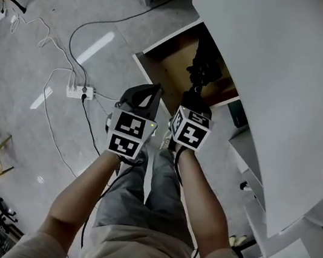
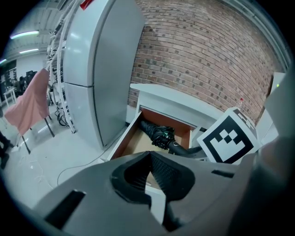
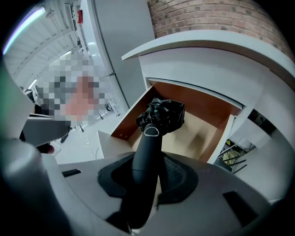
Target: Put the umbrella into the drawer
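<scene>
A folded black umbrella (image 1: 203, 70) hangs with its canopy end down inside the open wooden drawer (image 1: 170, 67). My right gripper (image 1: 194, 98) is shut on the umbrella's smooth black handle (image 3: 146, 156), just above the drawer's front edge. In the right gripper view the bunched canopy (image 3: 165, 115) is over the drawer's floor (image 3: 203, 131). My left gripper (image 1: 150, 93) hovers beside the right one, to its left, shut with nothing in it. From the left gripper view (image 2: 150, 159) the umbrella (image 2: 159, 133) lies in the drawer (image 2: 132, 142) ahead.
A white curved countertop (image 1: 279, 84) overhangs the drawer. On the grey floor to the left lie a power strip (image 1: 77, 90) and cables. A tall grey cabinet (image 2: 101, 69) stands left of the drawer against the brick wall (image 2: 207, 55). A chair draped in pink cloth (image 2: 31, 102) is further left.
</scene>
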{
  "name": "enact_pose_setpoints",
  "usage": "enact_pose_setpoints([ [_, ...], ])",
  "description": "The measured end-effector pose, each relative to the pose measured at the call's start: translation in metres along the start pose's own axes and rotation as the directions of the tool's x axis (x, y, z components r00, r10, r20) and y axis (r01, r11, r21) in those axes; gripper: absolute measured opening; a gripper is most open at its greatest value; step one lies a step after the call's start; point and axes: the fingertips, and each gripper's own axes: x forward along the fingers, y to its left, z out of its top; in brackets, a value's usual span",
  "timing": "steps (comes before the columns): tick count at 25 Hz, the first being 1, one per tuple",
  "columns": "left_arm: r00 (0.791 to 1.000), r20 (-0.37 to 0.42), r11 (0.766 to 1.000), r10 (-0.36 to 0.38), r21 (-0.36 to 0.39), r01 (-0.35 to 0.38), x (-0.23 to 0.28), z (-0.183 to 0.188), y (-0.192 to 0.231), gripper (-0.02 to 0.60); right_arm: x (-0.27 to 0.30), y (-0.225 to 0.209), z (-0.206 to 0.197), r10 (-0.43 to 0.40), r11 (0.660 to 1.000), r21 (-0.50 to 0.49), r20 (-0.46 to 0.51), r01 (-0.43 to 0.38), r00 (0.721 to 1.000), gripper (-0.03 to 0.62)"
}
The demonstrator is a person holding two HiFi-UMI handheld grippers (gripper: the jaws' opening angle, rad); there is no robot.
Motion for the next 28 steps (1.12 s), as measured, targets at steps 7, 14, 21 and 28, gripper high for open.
enact_pose_setpoints([
  [7,1.000,-0.025,1.000,-0.007,-0.005,0.007,0.008,-0.019,0.004,0.008,0.025,0.007,-0.029,0.033,0.996,-0.081,-0.127,-0.044,0.991,0.126],
  [14,0.996,-0.062,0.997,-0.057,-0.057,0.053,0.021,-0.042,0.001,0.008,0.046,-0.002,-0.054,0.018,0.993,-0.107,-0.225,-0.043,0.974,0.132],
  [21,0.993,-0.094,0.997,-0.072,-0.035,0.069,0.035,-0.060,0.000,0.008,0.068,0.000,-0.074,0.044,0.990,-0.116,-0.308,-0.084,0.950,0.147],
  [28,0.986,-0.122,0.993,-0.116,-0.011,0.116,0.051,-0.084,-0.017,0.008,0.071,0.000,-0.075,0.042,0.990,-0.116,-0.324,-0.084,0.945,0.147],
])
